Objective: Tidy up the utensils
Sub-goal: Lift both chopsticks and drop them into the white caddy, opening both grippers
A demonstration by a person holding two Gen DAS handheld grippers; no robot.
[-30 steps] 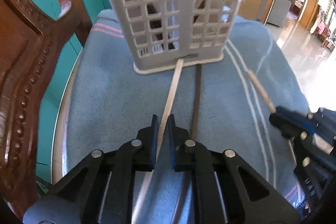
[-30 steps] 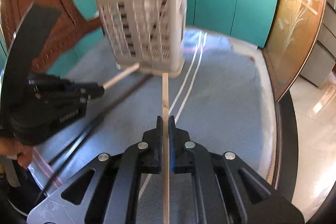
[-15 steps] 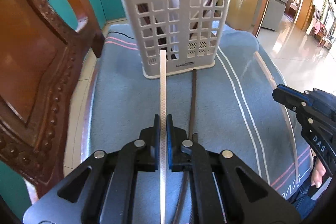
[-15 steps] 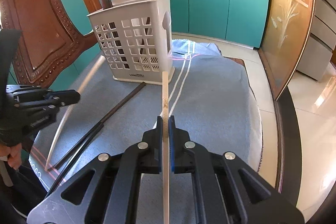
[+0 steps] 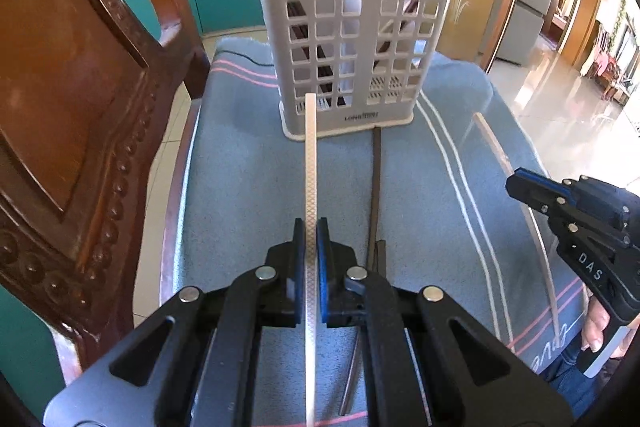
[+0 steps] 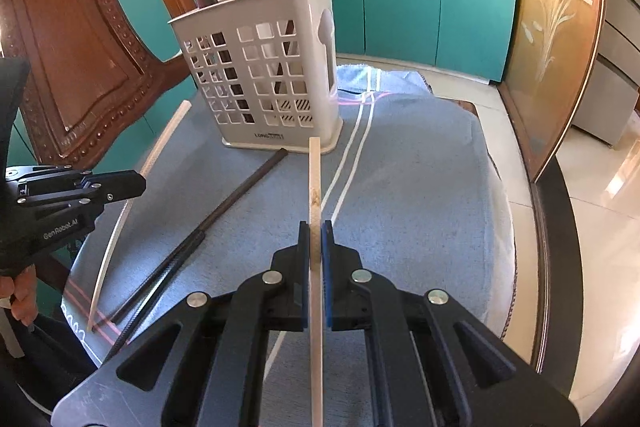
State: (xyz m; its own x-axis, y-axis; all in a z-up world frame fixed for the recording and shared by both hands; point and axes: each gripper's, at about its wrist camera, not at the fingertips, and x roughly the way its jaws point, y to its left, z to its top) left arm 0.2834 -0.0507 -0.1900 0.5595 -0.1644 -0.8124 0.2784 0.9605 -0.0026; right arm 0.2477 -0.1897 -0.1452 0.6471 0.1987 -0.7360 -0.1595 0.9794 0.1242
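Left gripper (image 5: pixel 311 227) is clamped on a white chopstick (image 5: pixel 311 163), right gripper (image 6: pixel 315 227) on a wooden chopstick (image 6: pixel 314 179). Lift each tip over the utensil caddy (image 5: pixel 352 59) rim at twelve o'clock, then release.

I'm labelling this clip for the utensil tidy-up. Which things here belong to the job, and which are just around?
Job:
- white chopstick, in left gripper
- wooden chopstick, in right gripper
- dark chopsticks on cloth
- utensil basket

Around:
- wooden chair
- blue cloth
- teal cabinets
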